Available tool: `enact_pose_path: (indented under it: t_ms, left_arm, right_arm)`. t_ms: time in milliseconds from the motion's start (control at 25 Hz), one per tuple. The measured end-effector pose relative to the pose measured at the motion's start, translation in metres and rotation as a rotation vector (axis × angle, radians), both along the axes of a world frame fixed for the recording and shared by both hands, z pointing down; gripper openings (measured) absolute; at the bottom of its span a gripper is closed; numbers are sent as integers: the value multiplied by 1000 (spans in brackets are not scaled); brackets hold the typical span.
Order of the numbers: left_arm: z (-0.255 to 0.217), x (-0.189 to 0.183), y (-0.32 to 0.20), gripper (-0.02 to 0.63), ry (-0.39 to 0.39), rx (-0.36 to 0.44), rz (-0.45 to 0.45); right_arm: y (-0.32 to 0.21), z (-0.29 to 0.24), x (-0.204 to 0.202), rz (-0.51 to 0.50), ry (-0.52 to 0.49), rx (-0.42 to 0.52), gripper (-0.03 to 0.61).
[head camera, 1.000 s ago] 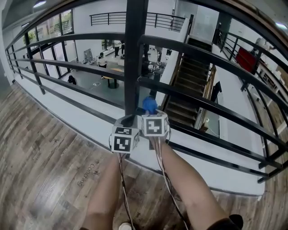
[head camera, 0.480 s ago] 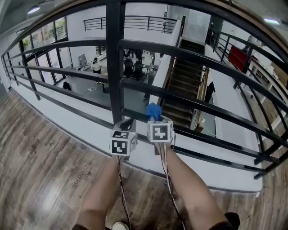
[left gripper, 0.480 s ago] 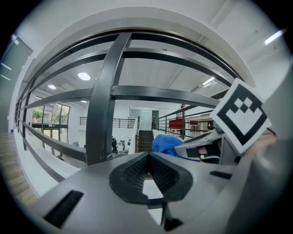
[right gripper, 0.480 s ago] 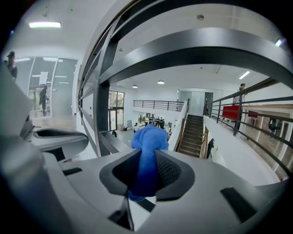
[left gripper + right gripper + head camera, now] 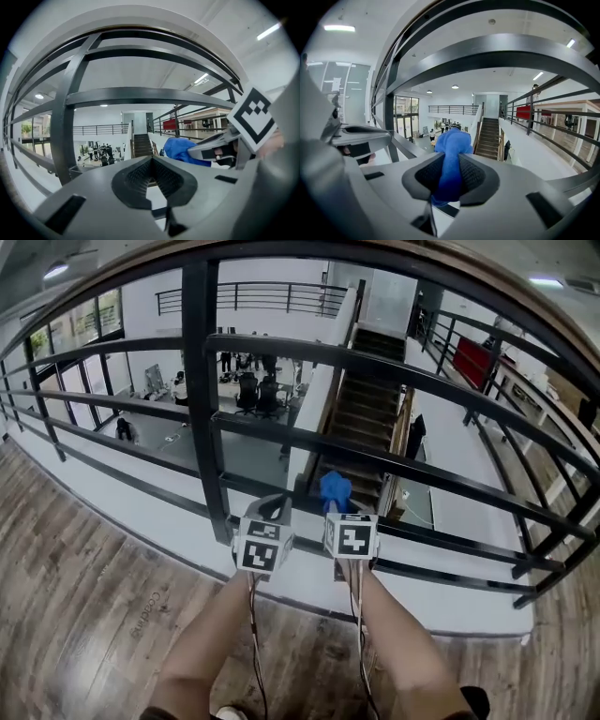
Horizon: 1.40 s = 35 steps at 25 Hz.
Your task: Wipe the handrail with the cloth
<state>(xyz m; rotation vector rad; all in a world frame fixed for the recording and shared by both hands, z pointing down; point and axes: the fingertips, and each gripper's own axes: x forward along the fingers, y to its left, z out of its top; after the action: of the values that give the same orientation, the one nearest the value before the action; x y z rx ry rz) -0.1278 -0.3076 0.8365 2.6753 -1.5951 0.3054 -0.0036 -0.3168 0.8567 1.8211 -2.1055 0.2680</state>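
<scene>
Sticking out, the blue cloth (image 5: 335, 489) is pinched in the jaws of the right gripper (image 5: 337, 508), near a lower bar of the black handrail (image 5: 272, 341). At its 9 o'clock, the left gripper (image 5: 272, 512) has its jaws pressed together, empty.

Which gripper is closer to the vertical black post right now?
Left. The left gripper sits just right of the vertical black post, near its base, jaws shut and empty. The right gripper, shut on the blue cloth, is further right, beyond the left one.
</scene>
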Motion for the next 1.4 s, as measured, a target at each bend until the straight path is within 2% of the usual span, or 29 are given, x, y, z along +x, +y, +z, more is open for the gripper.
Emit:
enact_pose_path:
  t_ms: [80,160,440,680,1200,1400]
  left_arm:
    - [0,21,4,4,-40,45,22]
    - [3,47,9,5,-47,54,53]
    - [-2,117,29,5,28,-31,97]
    - [4,181,45,5,46,-85,161]
    - [13,330,78,5,56,-114,264]
    - [9,387,100,5,145,-186,289]
  right_arm:
    - [6,1,14,6,-3,2,92]
    - [13,1,33,17,2,6,92]
    - [35,2,99,62,18,14,92]
    - [57,0,162,79,35,16,92]
    - [97,-4,298,134,18,36,92]
    - [115,2,354,158,1,34,92]
